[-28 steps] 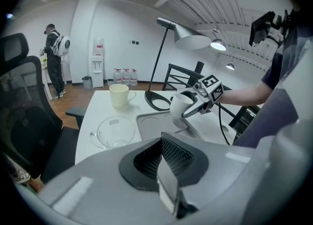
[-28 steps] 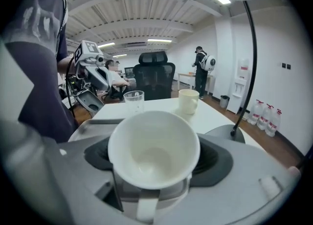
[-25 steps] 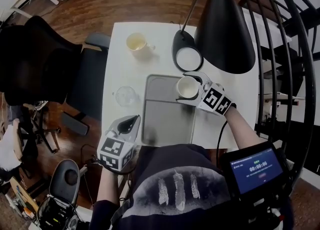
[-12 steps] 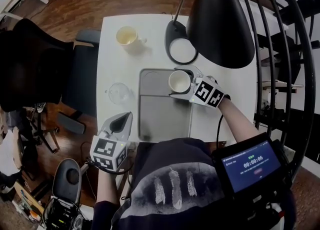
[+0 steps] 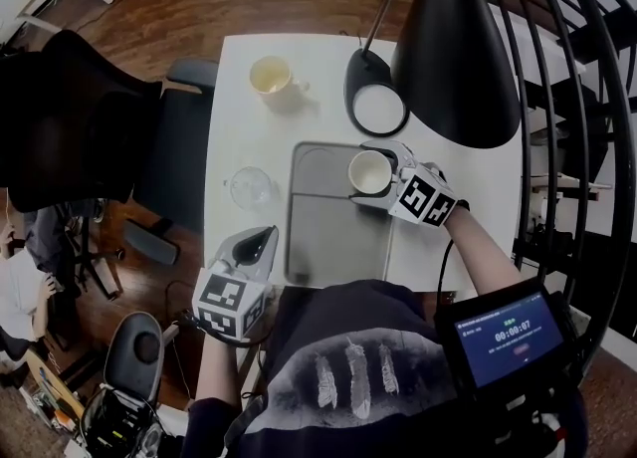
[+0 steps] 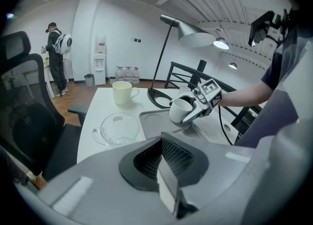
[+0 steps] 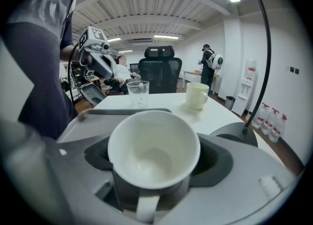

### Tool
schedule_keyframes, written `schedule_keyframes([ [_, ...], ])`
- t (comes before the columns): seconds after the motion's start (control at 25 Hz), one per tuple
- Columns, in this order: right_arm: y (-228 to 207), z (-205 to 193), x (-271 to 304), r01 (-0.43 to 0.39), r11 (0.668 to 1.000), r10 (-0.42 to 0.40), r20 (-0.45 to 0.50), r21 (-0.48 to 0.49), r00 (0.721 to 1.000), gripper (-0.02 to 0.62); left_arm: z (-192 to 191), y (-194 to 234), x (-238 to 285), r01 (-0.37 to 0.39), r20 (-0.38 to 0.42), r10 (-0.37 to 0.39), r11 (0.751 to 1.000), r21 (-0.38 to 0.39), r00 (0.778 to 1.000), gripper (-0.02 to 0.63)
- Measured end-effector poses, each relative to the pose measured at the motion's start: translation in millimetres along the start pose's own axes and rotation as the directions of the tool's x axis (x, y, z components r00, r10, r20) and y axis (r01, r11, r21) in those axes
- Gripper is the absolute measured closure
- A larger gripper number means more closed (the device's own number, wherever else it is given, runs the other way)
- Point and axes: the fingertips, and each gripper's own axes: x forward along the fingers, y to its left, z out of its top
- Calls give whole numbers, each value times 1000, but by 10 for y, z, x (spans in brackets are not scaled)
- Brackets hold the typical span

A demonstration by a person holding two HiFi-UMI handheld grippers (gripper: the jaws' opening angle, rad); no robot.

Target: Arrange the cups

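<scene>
1. Left gripper (image 5: pixel 263 243): jaws together, empty, at the near table edge beside the grey rectangular plastic tray (image 5: pixel 333 247).
2. Clear glass cup (image 5: pixel 251 188): just left of the tray, nearest that gripper.
3. Right gripper (image 5: pixel 383 180): jaws clamped on the white ceramic cup (image 5: pixel 369 173), handle facing the hand, over the tray's far right corner.
4. Cream mug (image 5: pixel 271 78): far left, well apart.

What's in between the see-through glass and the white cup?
Only a strip of table and the grey tray's bare left side, as the head view shows.
</scene>
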Motion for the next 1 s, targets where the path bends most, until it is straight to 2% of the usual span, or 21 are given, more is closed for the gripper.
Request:
schedule_keyframes([
  [0.36, -13, -21, 2, -6, 1000, 6, -7, 7, 1000, 169, 97, 27, -58, -41, 13, 41, 999, -3, 999, 591],
  [0.48, 24, -52, 10, -25, 999, 27, -40, 34, 999, 169, 105, 21, -127, -45, 23, 45, 999, -7, 999, 591],
  [0.56, 50, -75, 12, -38, 997, 42, -52, 64, 998, 139, 104, 19, -165, -51, 25, 51, 999, -8, 998, 591],
  [0.84, -68, 235, -229, 22, 996, -27, 50, 88, 998, 121, 74, 42, -240, -57, 35, 57, 998, -14, 998, 591],
  [1.0, -27, 411, -356, 51, 996, -56, 65, 69, 996, 121, 85, 23, -287, -41, 43, 41, 999, 2, 998, 591],
])
